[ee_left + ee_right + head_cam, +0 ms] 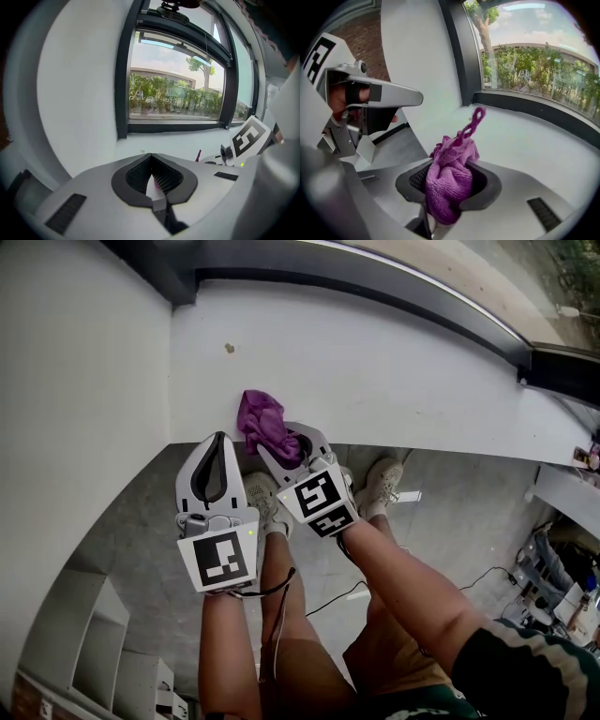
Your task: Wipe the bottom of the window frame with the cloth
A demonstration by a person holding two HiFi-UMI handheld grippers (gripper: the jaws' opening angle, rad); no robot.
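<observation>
While the right gripper (291,448) clamps the one purple cloth (262,418) over the sill's (394,371) near edge, the left gripper (218,439) hangs just off that edge, jaws pinched together on nothing. One brown speck (230,349) dots the sill.

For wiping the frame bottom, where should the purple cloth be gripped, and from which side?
Across its crumpled middle, as the right tongs hold it now, coming from the room side toward the window frame. The purple cloth is bunched, so a soft wad pokes past the tips to meet the frame; its thin loop looks too flimsy to grip.
</observation>
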